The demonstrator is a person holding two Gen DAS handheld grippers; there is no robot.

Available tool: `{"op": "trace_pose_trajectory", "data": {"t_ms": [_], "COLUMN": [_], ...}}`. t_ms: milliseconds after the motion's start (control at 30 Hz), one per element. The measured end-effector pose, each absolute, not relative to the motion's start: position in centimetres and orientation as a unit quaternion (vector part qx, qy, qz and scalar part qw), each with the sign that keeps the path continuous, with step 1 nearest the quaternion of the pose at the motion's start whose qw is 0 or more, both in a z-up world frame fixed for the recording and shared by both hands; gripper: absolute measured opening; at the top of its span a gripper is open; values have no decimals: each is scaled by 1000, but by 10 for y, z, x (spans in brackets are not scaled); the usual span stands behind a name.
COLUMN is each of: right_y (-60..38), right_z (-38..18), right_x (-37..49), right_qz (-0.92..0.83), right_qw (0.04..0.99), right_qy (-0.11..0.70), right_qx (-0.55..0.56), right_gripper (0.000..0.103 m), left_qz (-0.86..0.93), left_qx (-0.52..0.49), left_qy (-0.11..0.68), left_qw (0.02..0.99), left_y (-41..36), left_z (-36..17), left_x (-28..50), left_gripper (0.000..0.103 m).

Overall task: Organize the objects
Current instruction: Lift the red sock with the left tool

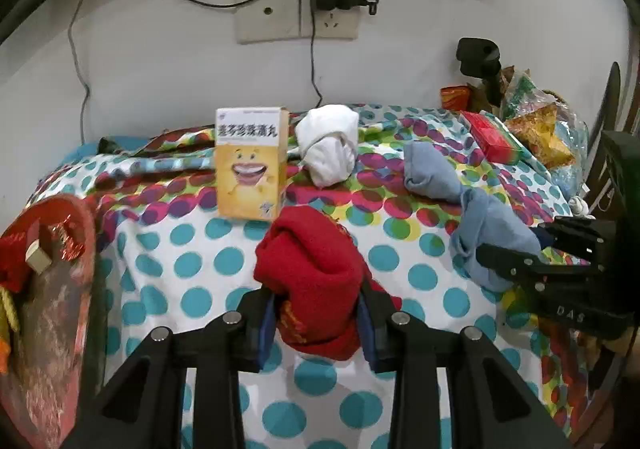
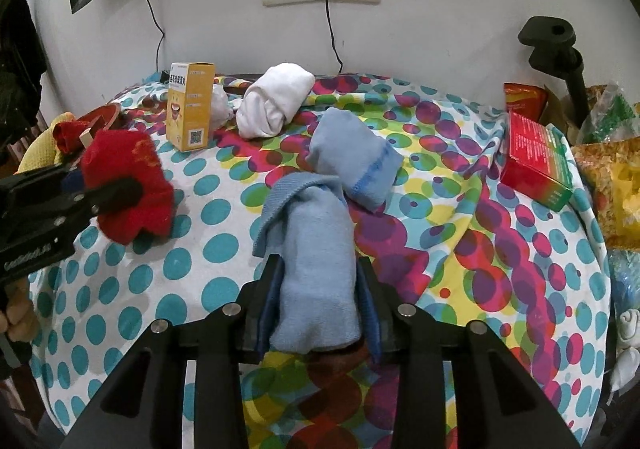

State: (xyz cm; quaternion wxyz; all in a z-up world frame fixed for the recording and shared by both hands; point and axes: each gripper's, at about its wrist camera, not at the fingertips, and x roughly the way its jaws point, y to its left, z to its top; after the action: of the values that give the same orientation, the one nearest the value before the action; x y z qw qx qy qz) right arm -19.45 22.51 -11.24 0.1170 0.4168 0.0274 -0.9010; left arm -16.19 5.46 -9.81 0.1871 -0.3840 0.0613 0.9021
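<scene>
Left wrist view: the left gripper (image 1: 316, 313) is clamped on a red sock (image 1: 312, 273) above a polka-dot cloth (image 1: 200, 261). Beyond stand a yellow box (image 1: 251, 163), a white sock bundle (image 1: 329, 145) and a red box (image 1: 494, 139); a red tray (image 1: 52, 289) sits left.

Right wrist view: the right gripper (image 2: 318, 313) grips a blue sock (image 2: 316, 269), which touches a second blue sock (image 2: 352, 161). Snack bags (image 2: 612, 169) crowd the right edge.

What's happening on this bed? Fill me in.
A person is sorting socks with two handheld grippers. The left gripper is shut on a red sock; the right gripper grips a light blue sock. A white sock bundle and a yellow box sit behind on the polka-dot sheet.
</scene>
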Motion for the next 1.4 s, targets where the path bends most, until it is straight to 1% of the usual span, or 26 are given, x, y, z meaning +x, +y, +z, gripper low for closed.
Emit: {"op": "trace_pose_trajectory", "data": {"t_ms": [167, 333, 433, 600, 733, 833, 933, 1100, 1300, 1400], "right_y": [226, 229, 234, 257, 274, 274, 250, 196, 176, 177], "right_z": [-113, -110, -103, -90, -94, -90, -89, -95, -101, -106], "right_x": [-196, -193, -186, -174, -180, -181, -185, -201, -215, -216], "right_qz": [-900, -905, -915, -934, -926, -924, -918, -909, -907, -906], "right_qw": [124, 122, 118, 103, 87, 90, 119, 156, 145, 143], "right_qy": [14, 8, 1, -49, -83, -97, -85, -40, 1, -1], "right_qx": [417, 409, 386, 337, 357, 358, 368, 385, 395, 398], "right_gripper": [33, 28, 25, 25, 24, 25, 25, 24, 24, 24], "left_qz": [906, 912, 911, 907, 907, 909, 911, 910, 911, 911], "left_qx": [-383, -374, -377, -389, -391, -388, -385, -388, -388, -386], "left_qy": [69, 69, 54, 18, 13, 24, 33, 11, 11, 13], "left_qw": [167, 155, 156, 158, 154, 147, 145, 147, 143, 142], "left_y": [49, 47, 42, 30, 28, 31, 33, 27, 26, 27], "left_z": [-103, -110, -110, -111, -111, -111, -110, -111, -111, -111], "left_x": [-147, -134, -137, -143, -144, -143, -141, -143, -143, -142], "left_gripper": [34, 34, 34, 36, 36, 36, 37, 36, 37, 36]}}
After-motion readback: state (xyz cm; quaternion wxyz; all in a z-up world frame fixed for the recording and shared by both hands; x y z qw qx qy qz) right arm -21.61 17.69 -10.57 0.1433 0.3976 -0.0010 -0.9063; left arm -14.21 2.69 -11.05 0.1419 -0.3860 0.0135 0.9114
